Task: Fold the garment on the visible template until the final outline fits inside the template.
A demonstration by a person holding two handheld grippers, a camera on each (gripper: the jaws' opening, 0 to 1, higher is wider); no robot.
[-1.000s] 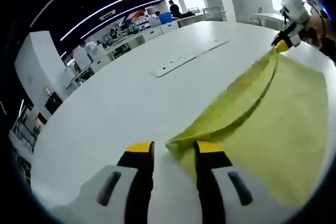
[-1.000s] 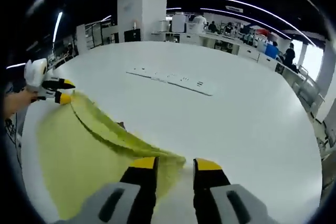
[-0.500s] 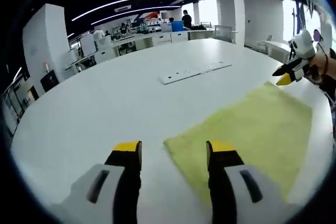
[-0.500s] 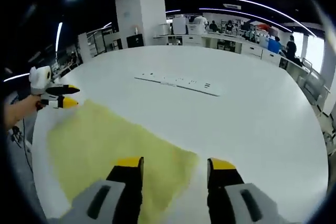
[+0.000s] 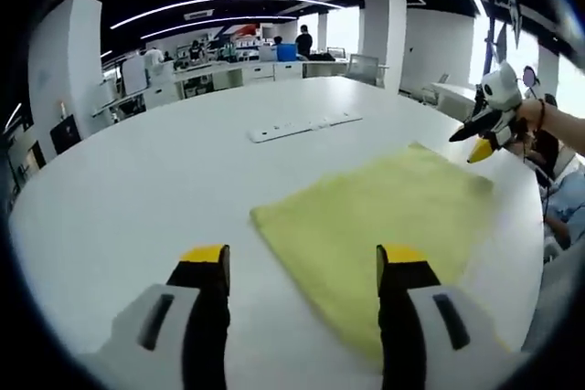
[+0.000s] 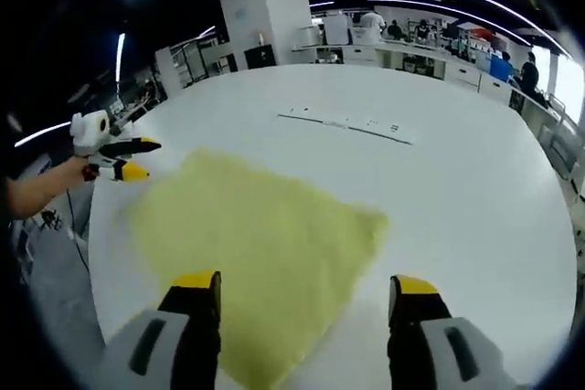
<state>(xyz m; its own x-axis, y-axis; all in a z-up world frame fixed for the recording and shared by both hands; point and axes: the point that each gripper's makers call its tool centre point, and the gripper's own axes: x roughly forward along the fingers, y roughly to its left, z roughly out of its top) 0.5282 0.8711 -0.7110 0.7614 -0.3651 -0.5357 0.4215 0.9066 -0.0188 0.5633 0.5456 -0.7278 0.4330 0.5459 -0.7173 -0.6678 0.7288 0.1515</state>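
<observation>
A yellow-green garment (image 5: 375, 216) lies flat and folded on the white table (image 5: 137, 198). In the left gripper view my left gripper (image 5: 303, 258) stands open just short of the cloth's near corner, with nothing between its jaws. A hand holds my right gripper (image 5: 477, 132) above the garment's far corner, clear of the cloth. In the right gripper view the garment (image 6: 260, 235) spreads ahead of my open right gripper (image 6: 304, 282), whose jaws hover over its near edge. There my left gripper (image 6: 123, 158) hangs open at the cloth's far left corner.
A flat white strip (image 5: 302, 125) with small marks lies on the table beyond the garment, also seen as the strip (image 6: 352, 124) in the right gripper view. The round table's edge (image 6: 101, 253) runs close by the cloth. Desks, pillars and people stand far behind.
Both grippers have let go of the garment's raised fold and opened wide. The cloth has dropped flat onto the table, and both grippers have drawn back from it.
</observation>
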